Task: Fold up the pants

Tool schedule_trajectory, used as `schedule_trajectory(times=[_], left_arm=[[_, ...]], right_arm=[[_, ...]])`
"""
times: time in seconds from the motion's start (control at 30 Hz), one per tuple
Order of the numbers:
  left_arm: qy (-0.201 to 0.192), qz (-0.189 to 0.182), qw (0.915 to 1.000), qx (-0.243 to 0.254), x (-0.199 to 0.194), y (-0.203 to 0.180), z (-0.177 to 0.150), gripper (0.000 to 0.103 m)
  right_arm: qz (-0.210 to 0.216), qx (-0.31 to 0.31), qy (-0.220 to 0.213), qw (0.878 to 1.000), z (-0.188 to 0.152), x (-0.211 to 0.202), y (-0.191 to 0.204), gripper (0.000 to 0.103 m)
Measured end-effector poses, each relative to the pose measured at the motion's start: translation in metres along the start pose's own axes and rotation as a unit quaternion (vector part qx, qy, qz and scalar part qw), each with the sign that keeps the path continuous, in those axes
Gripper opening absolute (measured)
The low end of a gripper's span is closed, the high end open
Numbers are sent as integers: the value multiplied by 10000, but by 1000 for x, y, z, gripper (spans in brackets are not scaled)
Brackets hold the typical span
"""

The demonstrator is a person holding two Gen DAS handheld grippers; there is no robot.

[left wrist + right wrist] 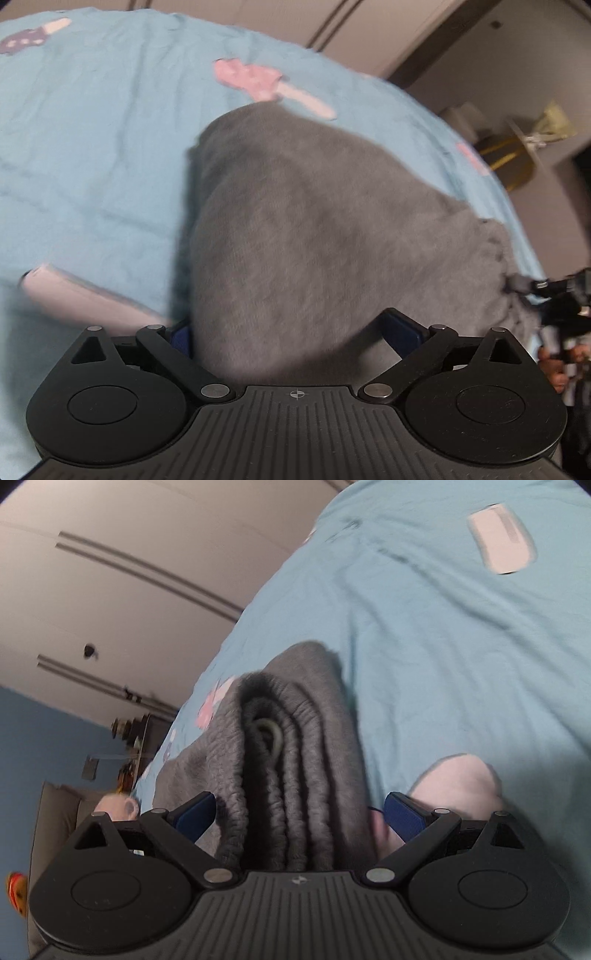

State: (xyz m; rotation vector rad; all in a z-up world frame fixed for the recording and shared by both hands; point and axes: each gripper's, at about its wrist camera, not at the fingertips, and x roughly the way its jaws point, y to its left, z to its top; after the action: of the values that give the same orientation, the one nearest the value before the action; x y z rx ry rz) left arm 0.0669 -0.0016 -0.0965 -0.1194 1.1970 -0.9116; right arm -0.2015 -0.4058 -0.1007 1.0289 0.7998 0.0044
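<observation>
The grey sweatpants (pixel 303 229) lie folded in a thick bundle on the light blue bedsheet (pixel 92 155). In the left wrist view my left gripper (pixel 291 332) has its blue pads spread wide with the grey fabric bulging between them. In the right wrist view my right gripper (pixel 299 812) is likewise spread wide around the ribbed waistband end of the pants (pixel 291 760), which shows several stacked layers. The fingertips of both grippers are partly hidden by cloth. The other gripper (pixel 561 291) shows at the right edge of the left wrist view, by the pants' far corner.
The sheet has pink and purple mushroom prints (pixel 258 81). A white remote-like object (pixel 502 542) lies on the bed, also in the left wrist view (pixel 85 299). A wardrobe (pixel 129 572) and a cluttered shelf (pixel 129 738) stand beyond the bed edge.
</observation>
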Motion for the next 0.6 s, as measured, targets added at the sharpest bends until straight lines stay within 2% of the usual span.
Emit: schedule_trajectory(times=[0.1,0.13,0.17,0.27,0.3,0.37,0.4,0.43,0.5,0.53,0.6], left_arm=[[10,-430,9984,362,4,-2,3,96],[59,-354,9982,480,9,-2,3,90],[119,-314,9981,526,15,-1,4,90],[111,-458,9980,432,24,1,9,94],[129,-455,9982,379,28,-1,12,98],[168,-241,9991,292,36,-10,17,100],[172,-96,9994,279,36,-15,18,97],[101,-6,9994,339,34,-22,18,73],[75,5,9992,403,24,-31,15,47],[13,85,9990,449,19,-36,15,36],[-70,183,9984,538,10,-43,17,26]], right_arm=[[-13,-350,179,9992,1,12,11,97],[-92,-522,215,9984,1,13,15,89],[-113,-635,272,9976,1,15,17,72],[48,-433,348,9984,4,19,12,69],[69,-399,376,9985,5,21,10,69],[55,-258,363,9990,7,25,11,71],[-17,-263,326,9991,6,27,14,71],[-128,-251,261,9993,4,28,17,71],[-355,-307,65,9989,-2,24,29,67],[-448,-380,-43,9983,-5,21,36,64],[-509,-474,-214,9973,-10,14,49,61]])
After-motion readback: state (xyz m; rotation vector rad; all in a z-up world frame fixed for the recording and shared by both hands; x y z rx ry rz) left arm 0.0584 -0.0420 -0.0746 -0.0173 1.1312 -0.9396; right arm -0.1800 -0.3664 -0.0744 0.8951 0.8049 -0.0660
